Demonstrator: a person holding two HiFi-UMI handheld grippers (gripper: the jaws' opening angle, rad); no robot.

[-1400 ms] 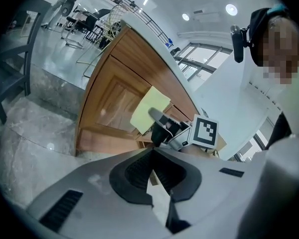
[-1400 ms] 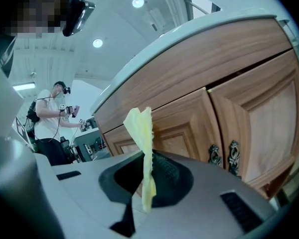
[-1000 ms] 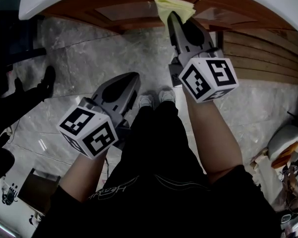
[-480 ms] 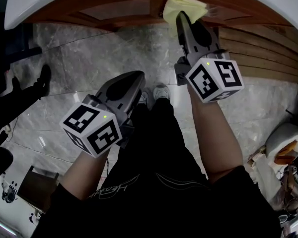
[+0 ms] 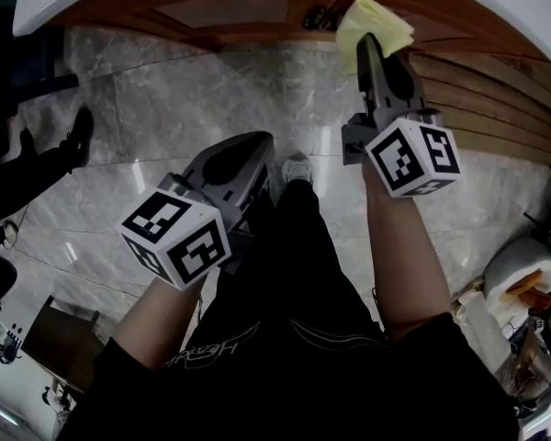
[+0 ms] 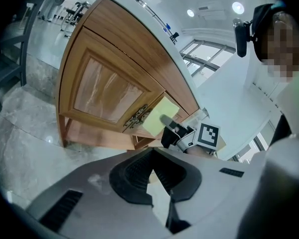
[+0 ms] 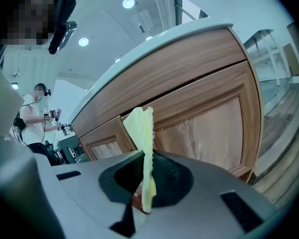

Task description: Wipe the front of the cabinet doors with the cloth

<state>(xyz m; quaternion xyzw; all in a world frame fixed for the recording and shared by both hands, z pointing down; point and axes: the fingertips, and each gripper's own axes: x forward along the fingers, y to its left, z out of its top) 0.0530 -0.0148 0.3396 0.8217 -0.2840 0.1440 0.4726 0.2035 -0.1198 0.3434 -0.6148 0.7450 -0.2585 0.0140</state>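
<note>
In the head view a yellow cloth [image 5: 375, 26] is pinched in my right gripper [image 5: 364, 39], which is shut on it and holds it against the wooden cabinet front [image 5: 225, 12], just right of the dark door handles [image 5: 321, 13]. The right gripper view has the cloth [image 7: 141, 133] standing up between the jaws, in front of the right door panel [image 7: 209, 123]. My left gripper [image 5: 260, 141] hangs lower over the floor, shut and holding nothing. From the left gripper view the left door [image 6: 107, 91], its handles [image 6: 136, 117] and the cloth [image 6: 158, 117] appear beyond the shut jaws.
A white countertop [image 5: 505, 3] overhangs the cabinet. A slatted wooden panel [image 5: 482, 95] runs on to the right. The floor [image 5: 165, 108] is grey marble. Cluttered items [image 5: 523, 288] sit at the lower right, a bystander's shoe [image 5: 79, 139] at the left. Another person [image 7: 37, 116] stands far off.
My right gripper has slid the cloth rightward along the cabinet front, from left of the handles to right of them. The left gripper has barely moved.
</note>
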